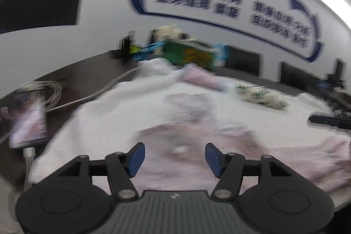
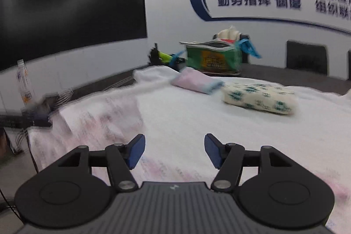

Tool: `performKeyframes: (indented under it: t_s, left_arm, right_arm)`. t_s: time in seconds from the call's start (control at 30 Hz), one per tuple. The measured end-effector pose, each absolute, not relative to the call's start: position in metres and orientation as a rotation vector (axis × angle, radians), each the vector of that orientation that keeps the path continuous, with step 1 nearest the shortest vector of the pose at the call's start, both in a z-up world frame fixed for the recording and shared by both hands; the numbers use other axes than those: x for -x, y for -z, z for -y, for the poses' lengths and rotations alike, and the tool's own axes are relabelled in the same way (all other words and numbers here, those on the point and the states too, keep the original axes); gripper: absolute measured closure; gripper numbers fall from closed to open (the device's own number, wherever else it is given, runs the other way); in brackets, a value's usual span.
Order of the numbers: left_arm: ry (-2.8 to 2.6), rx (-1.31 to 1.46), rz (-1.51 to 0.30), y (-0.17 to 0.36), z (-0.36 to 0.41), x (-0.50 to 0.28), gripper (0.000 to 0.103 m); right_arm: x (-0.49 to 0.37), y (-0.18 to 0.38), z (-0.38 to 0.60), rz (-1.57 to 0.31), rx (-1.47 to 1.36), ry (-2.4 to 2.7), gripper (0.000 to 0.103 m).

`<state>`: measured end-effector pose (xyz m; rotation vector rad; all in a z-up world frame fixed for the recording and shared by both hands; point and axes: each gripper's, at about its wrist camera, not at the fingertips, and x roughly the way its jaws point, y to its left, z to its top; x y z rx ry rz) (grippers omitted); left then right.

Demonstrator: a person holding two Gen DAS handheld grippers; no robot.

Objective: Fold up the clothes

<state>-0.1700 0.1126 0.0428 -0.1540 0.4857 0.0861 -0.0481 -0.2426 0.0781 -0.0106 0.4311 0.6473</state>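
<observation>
On my left wrist view, the left gripper [image 1: 175,157] sits at the bottom centre with its blue-padded fingers [image 1: 136,156] spread wide and nothing between them; just ahead of them lies a pale pink garment [image 1: 197,124], rumpled and badly blurred, spread on the white towel-like cloth [image 1: 92,120] that covers the dark table [image 1: 87,67]. At the left edge of that frame I see a phone-like device with a lit screen [image 1: 29,122], with pale grey cables [image 1: 52,91] looped beside it. On my right wrist view, the right gripper [image 2: 174,151] is likewise at the bottom centre, fingers [image 2: 212,150] held apart and empty, over the white cloth, with the pink garment's near edge [image 2: 98,115] draped at the lower left of the frame. Farther back, right of centre, lies a folded cream bundle with a green print [image 2: 258,98], and just left of it a folded pink piece with a blue edge [image 2: 197,81], close together though I cannot tell if they touch. Behind them stands a green bag with an orange panel [image 2: 211,58], a large black screen [image 2: 70,6] fills the upper left wall, and a clear plastic bottle [image 2: 24,82] stands at the left edge.
</observation>
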Motion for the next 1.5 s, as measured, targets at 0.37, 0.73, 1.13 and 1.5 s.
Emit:
performKeyframes:
  t_s: [0.37,0.73,1.13,1.5]
  left_arm:
    - [-0.106,0.301,-0.636,-0.022,-0.154,0.134,0.083]
    - [-0.098,0.41,-0.546,-0.032,-0.158,0.16,0.1]
    - [0.008,0.364,-0.472,-0.057,-0.166,0.17,0.056]
    - [0.244,0.374,-0.768,-0.041,-0.163,0.063,0.087]
  right_arm:
    - [-0.09,-0.074,0.063,-0.692,0.082,-0.776,0.041]
    - [-0.063,-0.061,0.0,-0.657,0.332,-0.773,0.1]
    - [0.078,-0.074,0.039,-0.451,0.3,-0.925,0.044]
    - [0.028,-0.055,0.129,-0.573,0.03,-0.706,0.057]
